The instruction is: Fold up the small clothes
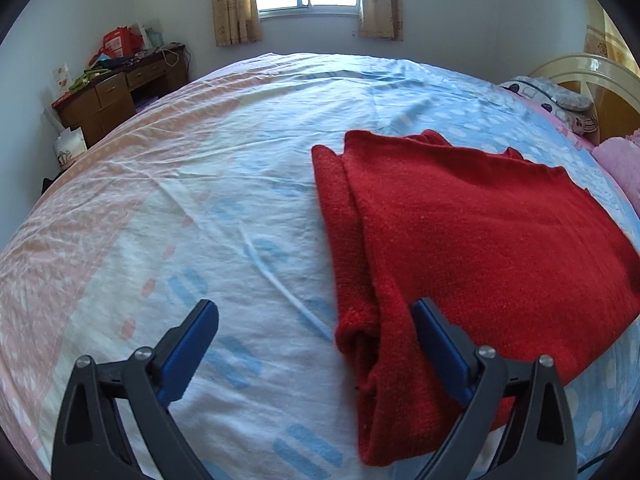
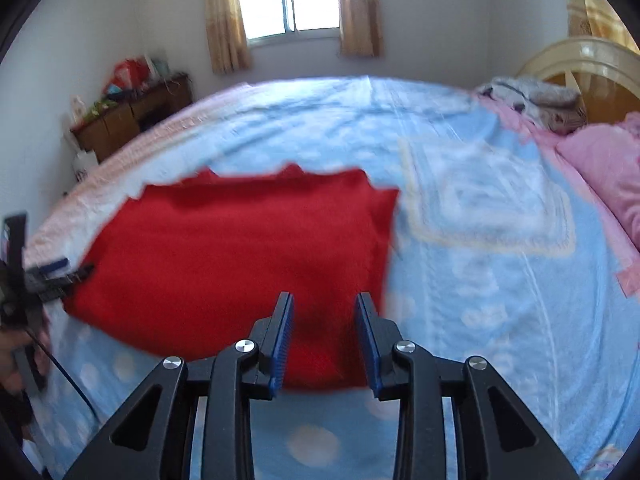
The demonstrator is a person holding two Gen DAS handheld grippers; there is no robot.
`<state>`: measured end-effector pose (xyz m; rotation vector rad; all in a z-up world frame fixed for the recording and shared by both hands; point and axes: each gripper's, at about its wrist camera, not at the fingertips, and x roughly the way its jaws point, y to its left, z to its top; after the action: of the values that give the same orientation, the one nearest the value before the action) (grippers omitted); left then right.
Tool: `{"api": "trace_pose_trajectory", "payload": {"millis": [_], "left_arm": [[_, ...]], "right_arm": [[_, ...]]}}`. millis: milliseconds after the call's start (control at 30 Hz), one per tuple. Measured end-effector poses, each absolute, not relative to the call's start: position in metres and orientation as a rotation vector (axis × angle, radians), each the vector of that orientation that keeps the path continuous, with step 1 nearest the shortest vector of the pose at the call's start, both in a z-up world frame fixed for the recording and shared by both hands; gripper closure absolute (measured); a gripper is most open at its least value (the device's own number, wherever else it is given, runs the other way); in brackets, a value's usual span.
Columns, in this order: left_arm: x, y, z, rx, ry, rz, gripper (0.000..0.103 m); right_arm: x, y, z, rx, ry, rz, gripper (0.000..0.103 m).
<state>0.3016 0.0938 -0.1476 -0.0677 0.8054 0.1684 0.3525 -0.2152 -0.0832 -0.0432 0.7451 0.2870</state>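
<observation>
- The left tool (image 1: 316, 320) is spread wide, nothing gripped; only the left folded edge of the red knit garment (image 1: 460, 240) is seen between its blue pads (image 1: 192, 344), which aren't pressing on it.
- The garment is laid folded on the bed (image 1: 200, 200), ahead and to the right of the left tool, with a rolled edge running away from it.
- The right tool (image 2: 325, 308) is only partly parted, and it's held above the garment's near right corner (image 2: 240, 248); nothing looks clamped, though that view is blurred.
- The left tool is seen far left of the right one (image 2: 52, 268), at the garment's left edge, with a hand (image 2: 12, 356) behind it.
- A cluttered wooden desk (image 1: 116, 92) is spotted far ahead-left by the wall, and pink pillows (image 2: 604, 168) far right.
</observation>
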Motion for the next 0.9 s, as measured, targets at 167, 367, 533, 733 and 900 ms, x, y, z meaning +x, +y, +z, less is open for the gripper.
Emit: {"api": "trace_pose_trajectory", "payload": {"millis": [167, 367, 533, 733, 900], "left_arm": [[0.302, 0.095, -0.149, -0.078, 0.807, 0.167, 0.001], [0.300, 0.101, -0.151, -0.116, 0.807, 0.143, 0.001], [0.299, 0.103, -0.152, -0.130, 0.809, 0.129, 0.001], [0.290, 0.104, -0.149, -0.113, 0.813, 0.106, 0.000], [0.274, 0.110, -0.146, -0.089, 0.806, 0.076, 0.000]], "right_arm": [[0.385, -0.189, -0.114, -0.016, 0.872, 0.305, 0.070], [0.368, -0.195, -0.130, 0.001, 0.832, 0.300, 0.070], [0.353, -0.180, -0.134, -0.120, 0.785, 0.248, 0.070], [0.342, -0.172, -0.134, -0.237, 0.744, 0.212, 0.069], [0.337, -0.180, -0.130, -0.208, 0.758, 0.235, 0.066]]}}
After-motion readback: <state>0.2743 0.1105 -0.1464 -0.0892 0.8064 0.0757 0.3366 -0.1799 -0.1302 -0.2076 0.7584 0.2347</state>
